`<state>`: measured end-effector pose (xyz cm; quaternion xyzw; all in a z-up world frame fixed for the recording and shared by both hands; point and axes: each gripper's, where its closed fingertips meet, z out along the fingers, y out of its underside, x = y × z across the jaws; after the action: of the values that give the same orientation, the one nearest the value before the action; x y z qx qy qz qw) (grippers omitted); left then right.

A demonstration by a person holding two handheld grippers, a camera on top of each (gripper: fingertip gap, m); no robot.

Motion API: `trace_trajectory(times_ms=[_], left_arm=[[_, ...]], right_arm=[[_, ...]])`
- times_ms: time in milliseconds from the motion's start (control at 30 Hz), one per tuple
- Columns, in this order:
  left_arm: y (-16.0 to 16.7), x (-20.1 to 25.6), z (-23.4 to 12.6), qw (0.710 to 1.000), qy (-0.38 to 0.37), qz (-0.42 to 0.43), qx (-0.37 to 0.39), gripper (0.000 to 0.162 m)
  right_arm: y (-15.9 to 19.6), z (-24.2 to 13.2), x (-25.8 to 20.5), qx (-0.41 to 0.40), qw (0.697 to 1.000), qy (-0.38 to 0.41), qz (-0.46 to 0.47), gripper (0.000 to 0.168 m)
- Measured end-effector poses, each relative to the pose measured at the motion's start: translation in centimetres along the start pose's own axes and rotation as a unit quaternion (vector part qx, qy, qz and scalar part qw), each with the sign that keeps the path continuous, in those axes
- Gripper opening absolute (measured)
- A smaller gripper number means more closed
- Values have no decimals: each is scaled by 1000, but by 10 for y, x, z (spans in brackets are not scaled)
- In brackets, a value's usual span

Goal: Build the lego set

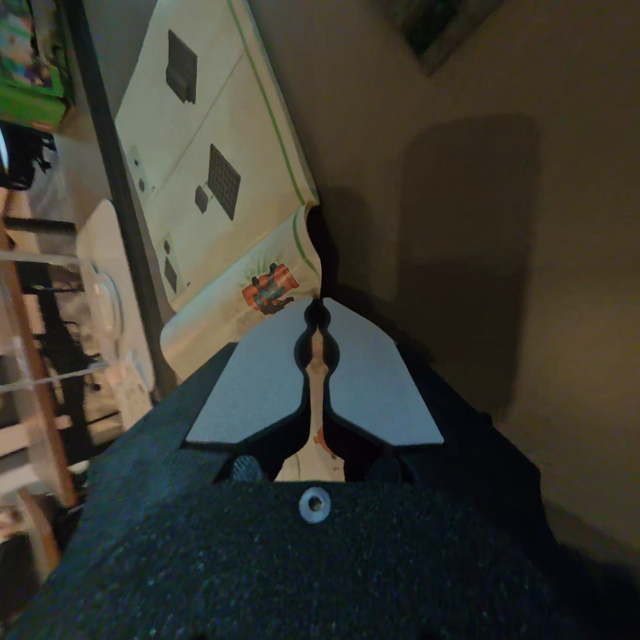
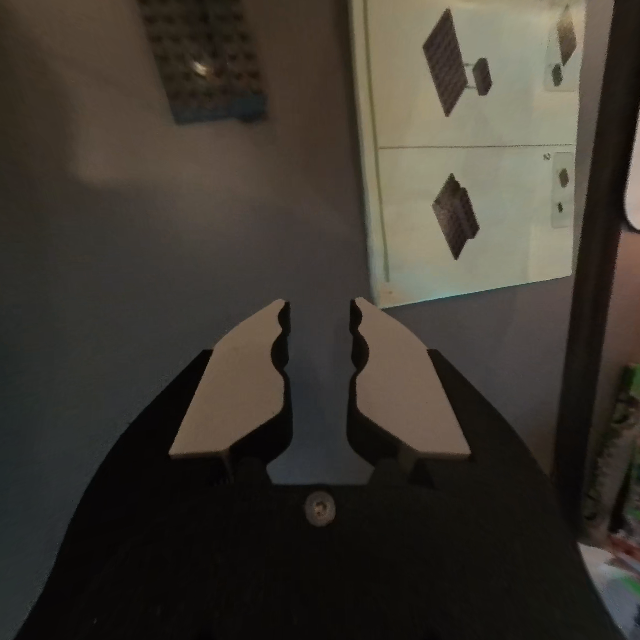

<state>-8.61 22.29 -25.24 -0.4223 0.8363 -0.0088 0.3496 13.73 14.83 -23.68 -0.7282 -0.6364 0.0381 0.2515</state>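
The open instruction booklet (image 1: 214, 145) lies on the grey table and shows pictures of dark studded plates. My left gripper (image 1: 317, 304) is shut, its tips pinching the edge of a booklet page, which curls up at the pinch. A dark studded baseplate (image 2: 207, 59) lies flat on the table at the far left in the right wrist view; it also shows, blurred, at the top right of the left wrist view (image 1: 433, 31). My right gripper (image 2: 320, 311) is open and empty over bare table, short of the baseplate and left of the booklet (image 2: 467, 156).
A black strip (image 1: 114, 173) runs along the table's edge past the booklet; it also shows in the right wrist view (image 2: 595, 242). A green set box (image 1: 27, 69) stands beyond it. Clear containers (image 1: 69, 311) and furniture sit off the table. Spacing between my two grippers at the tips: around 25 cm.
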Motion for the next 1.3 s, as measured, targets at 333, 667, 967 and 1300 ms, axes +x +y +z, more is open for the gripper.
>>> trace_trajectory(times_ms=[333, 667, 967, 1300], left_arm=[[14, -32, 0, 999, -20, -30, -20, 10], [-30, -38, -29, 988, -17, -145, 53, 27], [-81, -50, -4, 977, 6, -193, 95, 23], [-136, -51, 57, 944, 103, -277, 148, 33]], right_arm=[[7, 26, 39, -64, 994, -74, -44, 26], [9, 30, 32, -59, 992, -111, -33, 16], [3, 19, 32, -45, 983, -178, 23, 3], [-13, 0, 38, 31, 946, -287, 148, 2]])
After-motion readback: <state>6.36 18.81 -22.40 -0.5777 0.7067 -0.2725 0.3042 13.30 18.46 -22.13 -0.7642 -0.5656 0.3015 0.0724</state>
